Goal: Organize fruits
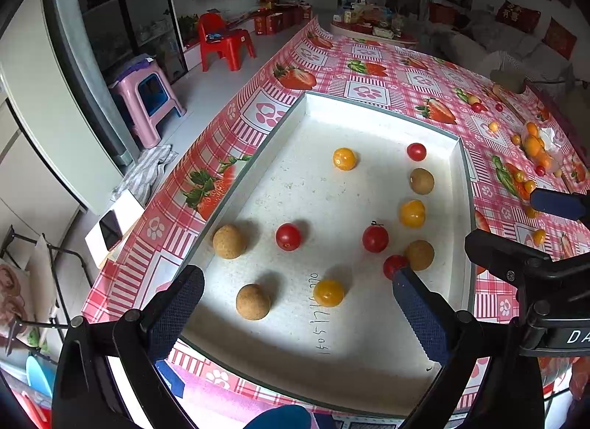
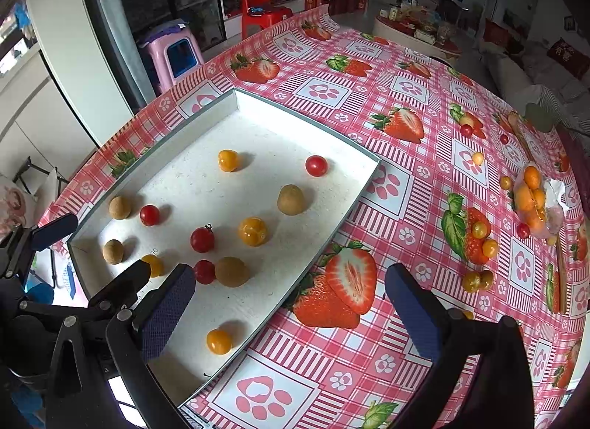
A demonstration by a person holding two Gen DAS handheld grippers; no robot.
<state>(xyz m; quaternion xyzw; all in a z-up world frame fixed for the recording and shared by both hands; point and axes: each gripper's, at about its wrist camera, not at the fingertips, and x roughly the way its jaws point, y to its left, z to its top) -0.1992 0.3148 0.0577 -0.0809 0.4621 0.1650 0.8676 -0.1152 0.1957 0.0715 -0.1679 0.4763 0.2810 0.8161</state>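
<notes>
Tablecloth (image 2: 405, 178) looks like glossy printed vinyl. On it, the tray (image 1: 383, 111) is matt white, kinda speckled and rough inside. Tomatoes (image 1: 288, 236) in the tray are shiny-smooth, brown fruits (image 1: 228, 241) dull and grainy.

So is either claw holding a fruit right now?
No. The left claw and right claw both stand open, with nothing between the pads.
</notes>
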